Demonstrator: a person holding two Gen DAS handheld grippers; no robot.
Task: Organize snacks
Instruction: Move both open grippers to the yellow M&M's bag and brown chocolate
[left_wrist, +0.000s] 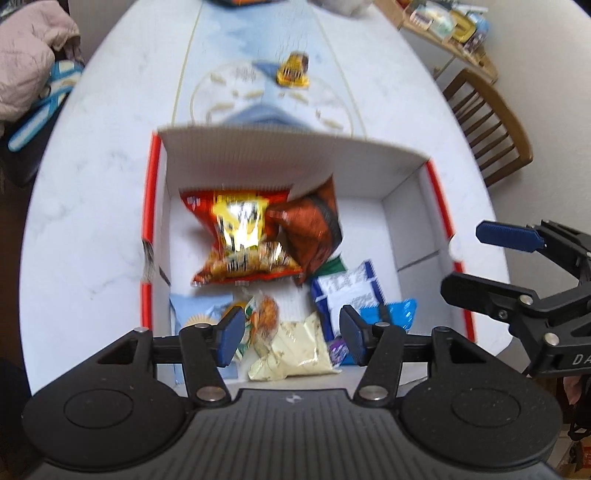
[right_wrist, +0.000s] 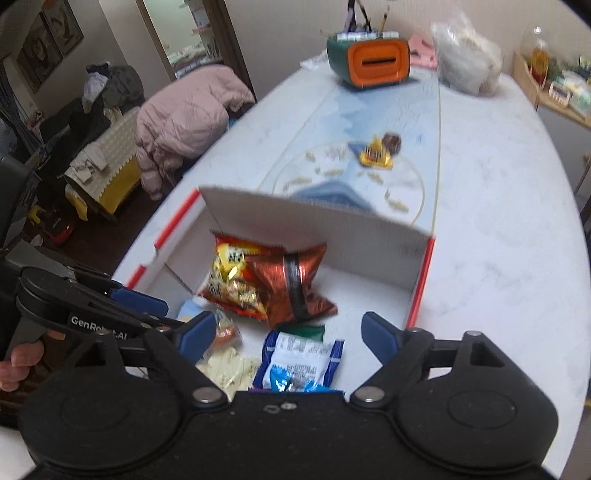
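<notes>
Left wrist view looks down past the left gripper (left_wrist: 291, 338) into the white cardboard box (left_wrist: 258, 158) with red edges. Its jaws stand partly apart with nothing between the pads. Directly below its fingers lie a pale yellow packet (left_wrist: 295, 354) and a small clear wrapped snack (left_wrist: 264, 314). Ahead of them, toward the far wall of the box, sit a red-and-yellow chip bag (left_wrist: 240, 240) and a brown foil bag (left_wrist: 314, 229) leaning on it. A blue-and-white packet (left_wrist: 347, 291) lies to the right of the fingers.

The right gripper (right_wrist: 288, 334) hangs over the same box from the other side, jaws wide and empty, with that blue-and-white packet just below it.

Well beyond the box, out on the table (left_wrist: 92, 184), a yellow wrapped snack (left_wrist: 293, 72) waits, not yet boxed; from the right wrist view a brown piece sits touching it.

These packs will likely be light, crinkly and slippery, with air-filled bodies that squash. A pinch on a crimped seam or corner should hold better than squeezing the puffed middle, which could crush what is inside.
</notes>
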